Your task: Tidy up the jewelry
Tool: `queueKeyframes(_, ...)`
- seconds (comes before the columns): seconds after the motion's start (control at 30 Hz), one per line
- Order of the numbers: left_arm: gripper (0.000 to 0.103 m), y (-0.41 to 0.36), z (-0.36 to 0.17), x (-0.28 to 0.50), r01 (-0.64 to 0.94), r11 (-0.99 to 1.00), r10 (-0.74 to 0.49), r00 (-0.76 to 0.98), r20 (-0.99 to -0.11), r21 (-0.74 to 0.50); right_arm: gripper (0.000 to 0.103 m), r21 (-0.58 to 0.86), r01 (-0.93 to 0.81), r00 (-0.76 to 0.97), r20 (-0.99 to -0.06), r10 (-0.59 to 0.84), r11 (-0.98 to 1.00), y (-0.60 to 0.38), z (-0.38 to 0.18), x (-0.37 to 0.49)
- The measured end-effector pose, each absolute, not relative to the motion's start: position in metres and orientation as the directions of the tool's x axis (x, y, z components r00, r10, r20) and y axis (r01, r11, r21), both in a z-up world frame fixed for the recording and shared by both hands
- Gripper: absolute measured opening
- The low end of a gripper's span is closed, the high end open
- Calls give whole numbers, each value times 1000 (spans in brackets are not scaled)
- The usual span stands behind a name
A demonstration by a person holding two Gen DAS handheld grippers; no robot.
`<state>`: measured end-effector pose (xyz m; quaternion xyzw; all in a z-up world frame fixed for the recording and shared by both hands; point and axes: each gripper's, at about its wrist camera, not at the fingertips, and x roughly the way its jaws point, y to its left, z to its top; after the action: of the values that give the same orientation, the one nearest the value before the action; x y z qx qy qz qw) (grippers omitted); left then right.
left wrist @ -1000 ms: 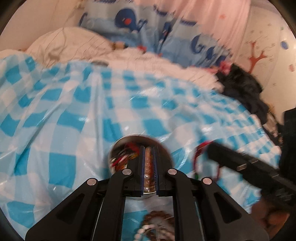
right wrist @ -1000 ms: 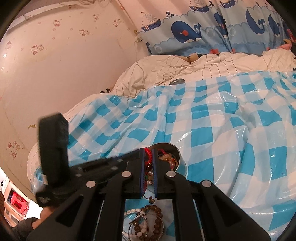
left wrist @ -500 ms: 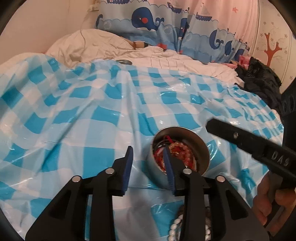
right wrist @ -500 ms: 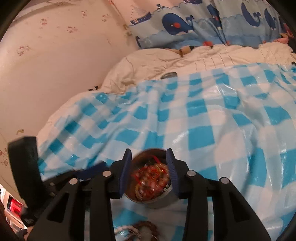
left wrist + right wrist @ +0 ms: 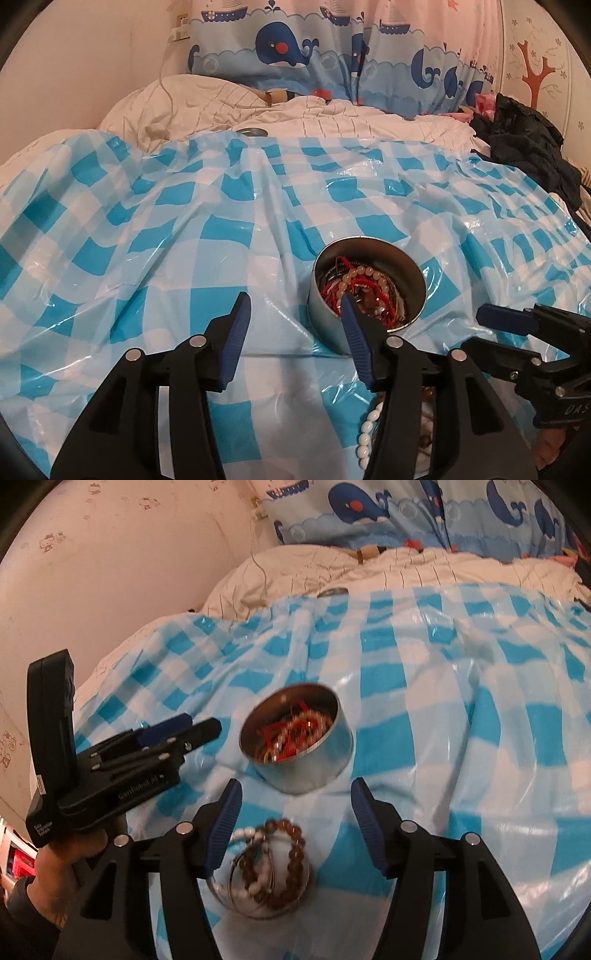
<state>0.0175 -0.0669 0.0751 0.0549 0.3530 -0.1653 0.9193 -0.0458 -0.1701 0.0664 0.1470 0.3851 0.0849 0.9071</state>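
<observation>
A round metal tin (image 5: 369, 291) (image 5: 299, 738) stands on the blue-checked plastic sheet (image 5: 166, 251) and holds a tangle of red and beaded bracelets (image 5: 364, 286). A clear glass dish (image 5: 258, 871) in front of it holds brown and white bead bracelets (image 5: 273, 860); its white beads (image 5: 367, 424) show in the left wrist view. My left gripper (image 5: 293, 306) is open and empty, its right finger in front of the tin's near wall. My right gripper (image 5: 293, 792) is open and empty above the dish. The left gripper (image 5: 184, 725) shows left of the tin.
A cream quilt (image 5: 295, 114) and whale-print curtain (image 5: 314, 55) lie behind the sheet. Dark clothes (image 5: 524, 136) are piled at the right. A small round lid (image 5: 253, 132) sits at the sheet's far edge. A wall (image 5: 110, 554) stands on the left.
Both grippers opened, dropping the brown beads and red bracelet into the tin, then drew back toward me. The glass dish now shows between the right fingers.
</observation>
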Motion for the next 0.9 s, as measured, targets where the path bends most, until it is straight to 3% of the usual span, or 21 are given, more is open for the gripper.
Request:
queueKeyframes(0.2,57,-62,71,14,337,941,-248,693,-677,1,67,344,-8,673,-693,259,939,-175,58,-42)
queueKeyframes(0.4,59,-54,60,17,350,934,-296,633,-716,-77,67,350,12,626,-733,266,937,-177,51,-39)
queueKeyframes(0.73,63,-49,52,8,355,933,-278,615,-738,-56,67,309,-38,566,-777,276,950,-166,48,-42)
queueKeyframes(0.9,66,-46,53,6,352,934,-275,615,-739,-54,49,293,-69,534,-796,283,954,-160,45,-46)
